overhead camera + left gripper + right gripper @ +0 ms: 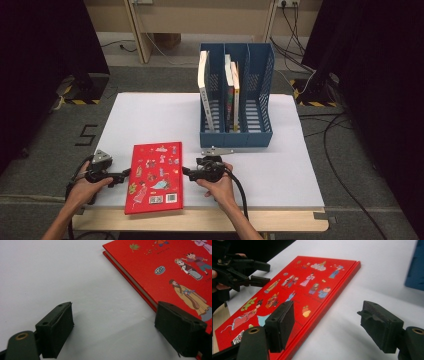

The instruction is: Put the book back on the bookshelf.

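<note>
High view: a red book [155,177] lies flat on the white tabletop [280,170], cover up, near the person's edge, with a pair of tongs on either side of it. The left tongs [124,175] sit just off the book's left edge, held in the left hand [85,187]; the right tongs [186,171] sit just off its right edge, held in the right hand [217,185]. Behind the book, well apart from it, stands a blue file rack [260,135] with three compartments: one white-spined book [204,90] stands upright in the left one and two more books [232,95] in the middle one.

Left gripper view shows the left tongs [113,322] spread wide apart, with bare tabletop between them; the right-hand jaw overlaps the red book's [175,267] edge in the picture, though I cannot tell whether it touches.

Right gripper view shows the right tongs [327,322] also apart, clamped on nothing. Its left-hand jaw hangs over the red book's [294,290] cover near the edge, the other jaw over white tabletop beside it. The left tongs [262,272] appear at the book's far side.
</note>
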Action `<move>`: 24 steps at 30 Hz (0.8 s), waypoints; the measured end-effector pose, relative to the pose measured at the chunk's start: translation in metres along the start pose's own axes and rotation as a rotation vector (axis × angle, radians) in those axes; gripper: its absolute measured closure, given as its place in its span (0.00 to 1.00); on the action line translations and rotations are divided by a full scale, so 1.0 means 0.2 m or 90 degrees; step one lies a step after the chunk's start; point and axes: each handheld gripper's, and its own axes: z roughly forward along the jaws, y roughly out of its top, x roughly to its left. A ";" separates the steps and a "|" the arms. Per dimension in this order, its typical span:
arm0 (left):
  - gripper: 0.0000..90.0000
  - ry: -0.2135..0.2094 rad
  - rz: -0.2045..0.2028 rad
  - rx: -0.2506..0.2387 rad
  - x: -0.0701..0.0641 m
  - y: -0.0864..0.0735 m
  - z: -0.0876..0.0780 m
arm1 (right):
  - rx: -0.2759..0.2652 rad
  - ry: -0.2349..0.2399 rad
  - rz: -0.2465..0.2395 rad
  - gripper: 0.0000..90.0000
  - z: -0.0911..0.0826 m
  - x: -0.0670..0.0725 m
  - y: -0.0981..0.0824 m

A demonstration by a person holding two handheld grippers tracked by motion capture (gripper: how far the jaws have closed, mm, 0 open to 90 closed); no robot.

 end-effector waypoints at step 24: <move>0.51 -0.026 0.035 0.002 -0.07 0.01 -0.04 | 0.046 0.023 0.014 0.32 0.20 0.02 0.03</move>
